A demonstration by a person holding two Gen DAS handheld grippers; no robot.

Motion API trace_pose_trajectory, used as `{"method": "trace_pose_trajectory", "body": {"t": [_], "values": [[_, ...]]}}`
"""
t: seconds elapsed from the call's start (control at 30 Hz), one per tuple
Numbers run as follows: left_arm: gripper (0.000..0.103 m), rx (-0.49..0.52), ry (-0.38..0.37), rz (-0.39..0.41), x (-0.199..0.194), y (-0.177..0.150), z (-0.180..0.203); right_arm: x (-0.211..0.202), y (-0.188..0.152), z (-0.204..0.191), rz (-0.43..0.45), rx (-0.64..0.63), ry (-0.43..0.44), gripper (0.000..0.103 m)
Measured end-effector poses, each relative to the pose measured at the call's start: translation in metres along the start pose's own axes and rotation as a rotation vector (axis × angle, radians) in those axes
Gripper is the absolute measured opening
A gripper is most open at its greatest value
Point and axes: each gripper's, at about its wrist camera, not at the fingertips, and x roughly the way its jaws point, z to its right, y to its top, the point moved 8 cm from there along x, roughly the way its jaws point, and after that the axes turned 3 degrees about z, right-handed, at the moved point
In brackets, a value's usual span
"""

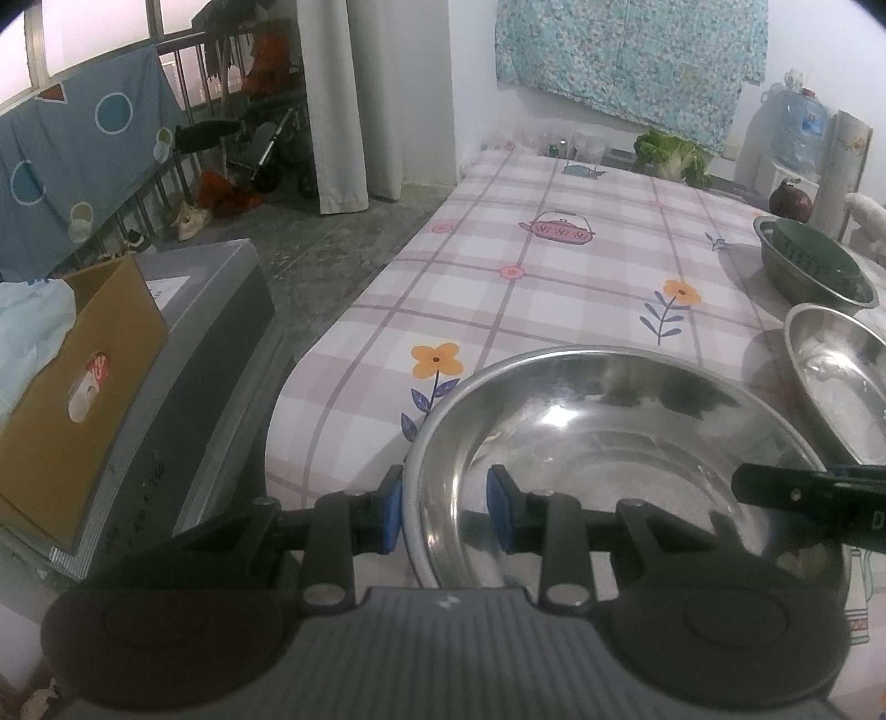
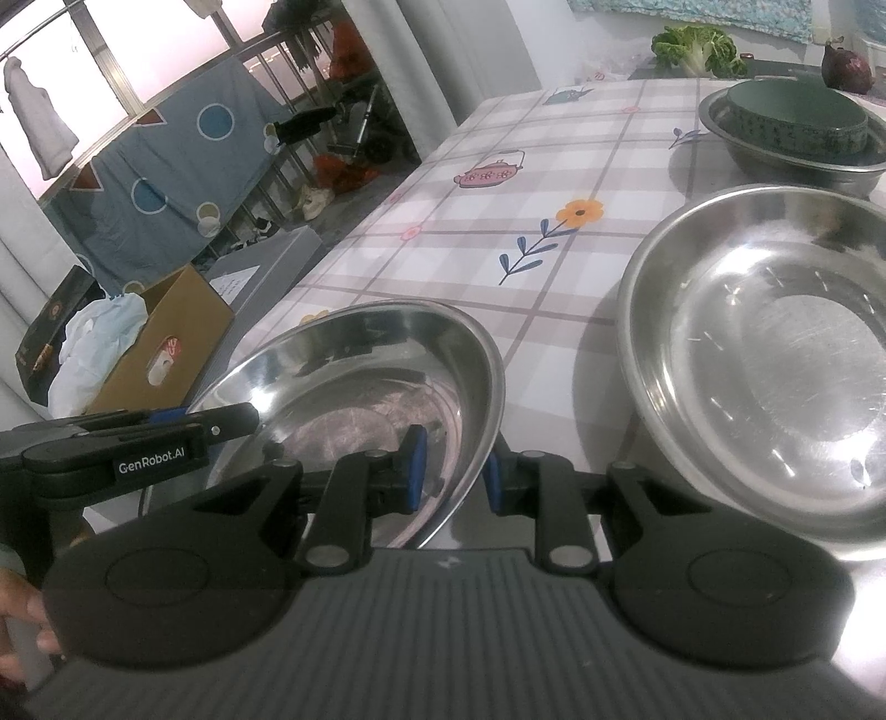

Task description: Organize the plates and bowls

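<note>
A wide steel bowl (image 1: 609, 443) sits at the near end of the checked tablecloth (image 1: 554, 266). My left gripper (image 1: 444, 512) is shut on its left rim, one blue pad outside and one inside. My right gripper (image 2: 454, 473) is shut on the same bowl (image 2: 360, 387) at its right rim. Each gripper shows in the other's view, the right gripper (image 1: 803, 493) at the right and the left gripper (image 2: 221, 423) at the left. A second steel bowl (image 2: 775, 360) stands just to the right. Farther back, a third steel bowl (image 2: 797, 155) holds a green ceramic bowl (image 2: 797, 111).
The table's left edge drops to a grey floor, where a cardboard box (image 1: 72, 387) rests on a grey case (image 1: 210, 343). A cabbage (image 2: 698, 50) and a dark red onion (image 2: 847, 66) lie at the table's far end. A hand (image 2: 16, 626) shows at the lower left.
</note>
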Motion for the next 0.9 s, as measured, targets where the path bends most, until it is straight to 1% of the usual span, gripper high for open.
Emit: {"method": "trace_pose_trajectory", "body": {"t": [0.2,0.47,0.67,0.9], "values": [[0.032,0.003,-0.002,-0.005,0.0,0.0,0.001,0.0,0.0,0.0,0.001,0.001,-0.003,0.021],[0.032,0.016,-0.005,-0.041,0.009,-0.008,0.005,0.001,0.0,0.003,-0.005,-0.002,-0.024,0.021],[0.032,0.022,-0.002,-0.047,0.011,-0.01,0.005,0.003,-0.002,0.003,-0.008,-0.002,-0.026,0.021],[0.036,0.029,-0.001,-0.052,0.015,-0.01,0.008,0.003,-0.002,0.003,-0.008,0.002,-0.025,0.021]]}}
